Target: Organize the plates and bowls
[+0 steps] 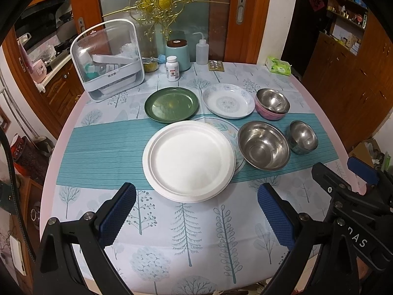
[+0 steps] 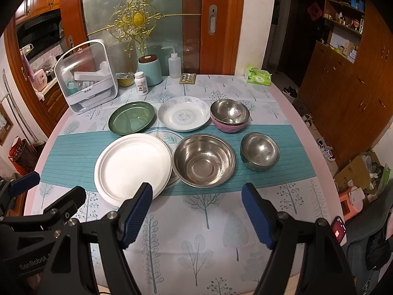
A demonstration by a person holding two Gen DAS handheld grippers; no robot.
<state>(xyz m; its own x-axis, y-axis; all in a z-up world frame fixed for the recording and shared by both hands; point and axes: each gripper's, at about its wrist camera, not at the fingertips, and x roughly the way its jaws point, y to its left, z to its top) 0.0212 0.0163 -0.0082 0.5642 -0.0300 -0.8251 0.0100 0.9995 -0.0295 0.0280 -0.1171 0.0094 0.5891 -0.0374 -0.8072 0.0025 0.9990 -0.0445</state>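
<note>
A large white plate (image 1: 188, 160) (image 2: 133, 166) lies on a patterned plate (image 1: 227, 129) (image 2: 169, 138) at the table's middle. Behind them sit a green plate (image 1: 171, 104) (image 2: 132, 117) and a floral deep plate (image 1: 229, 100) (image 2: 183, 116). To the right stand a big steel bowl (image 1: 264, 144) (image 2: 203, 163), a small steel bowl (image 1: 302, 136) (image 2: 259, 151), and a steel bowl nested in a pink bowl (image 1: 272, 104) (image 2: 229, 114). My left gripper (image 1: 196, 217) hangs open before the white plate. My right gripper (image 2: 196, 217) hangs open before the big steel bowl. Both hold nothing.
At the back stand a clear lidded storage box (image 1: 108, 59) (image 2: 86, 76), a teal canister (image 1: 178, 52), a pill bottle (image 1: 172, 68), a squeeze bottle (image 1: 202, 50) and a tissue pack (image 1: 278, 66). The round table's edge (image 1: 49, 172) curves near. Wooden cabinets stand right.
</note>
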